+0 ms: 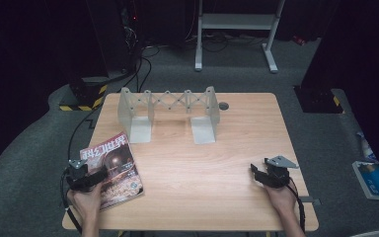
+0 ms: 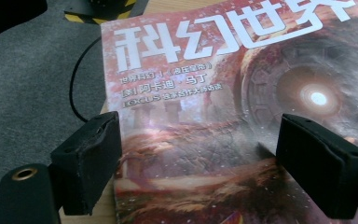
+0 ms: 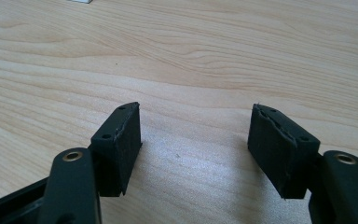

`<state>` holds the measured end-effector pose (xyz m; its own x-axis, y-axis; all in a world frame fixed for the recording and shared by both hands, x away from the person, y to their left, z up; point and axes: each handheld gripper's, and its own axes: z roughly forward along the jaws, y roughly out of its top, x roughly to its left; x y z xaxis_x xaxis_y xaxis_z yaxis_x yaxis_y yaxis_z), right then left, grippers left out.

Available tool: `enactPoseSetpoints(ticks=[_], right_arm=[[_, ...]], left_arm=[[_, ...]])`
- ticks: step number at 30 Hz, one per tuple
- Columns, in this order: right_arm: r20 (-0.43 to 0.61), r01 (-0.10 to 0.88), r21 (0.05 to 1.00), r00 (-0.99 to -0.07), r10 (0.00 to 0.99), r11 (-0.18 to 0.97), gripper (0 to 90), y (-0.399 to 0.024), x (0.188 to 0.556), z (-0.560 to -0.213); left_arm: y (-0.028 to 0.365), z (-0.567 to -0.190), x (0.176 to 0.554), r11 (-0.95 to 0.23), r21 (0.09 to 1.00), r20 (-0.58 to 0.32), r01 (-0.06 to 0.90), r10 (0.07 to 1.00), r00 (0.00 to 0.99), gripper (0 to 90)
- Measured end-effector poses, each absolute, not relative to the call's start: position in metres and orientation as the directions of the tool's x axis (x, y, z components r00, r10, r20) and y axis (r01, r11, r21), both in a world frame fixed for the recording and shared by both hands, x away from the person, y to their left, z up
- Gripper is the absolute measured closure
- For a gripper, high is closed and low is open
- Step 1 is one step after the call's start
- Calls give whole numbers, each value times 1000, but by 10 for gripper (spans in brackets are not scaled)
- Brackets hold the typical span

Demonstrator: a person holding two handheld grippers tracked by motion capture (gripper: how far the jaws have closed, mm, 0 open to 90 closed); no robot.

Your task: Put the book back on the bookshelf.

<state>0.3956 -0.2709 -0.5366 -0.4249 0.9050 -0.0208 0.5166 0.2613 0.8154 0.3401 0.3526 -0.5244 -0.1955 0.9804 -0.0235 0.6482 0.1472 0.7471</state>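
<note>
magazine [image 1: 112, 170]: lies flat on the bench [image 1: 202, 173] at its near left corner
expanding rack [image 1: 169, 112]: stands at the far edge of the bench, left of centre
small round disc [image 1: 223, 105]: on the bench just right of the rack
left tool [image 1: 94, 178]: over the magazine's near left part
right tool [image 1: 254, 173]: near right, over bare bench

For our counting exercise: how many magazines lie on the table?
1. The magazine lies at the table's near left corner, under the open left gripper. None elsewhere on the table.
</note>
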Motion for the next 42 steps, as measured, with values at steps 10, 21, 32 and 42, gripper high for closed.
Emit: enactPoseSetpoints(ticks=[10,21,32,42], right_arm=[[-16,520,815,-421,907,256,346,-271,395,-537],[-19,519,815,-422,907,259,346,-271,395,-537],[-19,519,815,-421,907,258,346,-271,395,-537],[-19,519,815,-422,906,258,346,-271,395,-537]], left_arm=[[360,-528,338,184,734,-70,654,978,-197,131],[358,-530,333,183,750,-70,636,977,-199,148],[351,-532,322,178,765,-66,618,978,-199,159],[341,-533,309,174,775,-62,607,978,-201,176]])
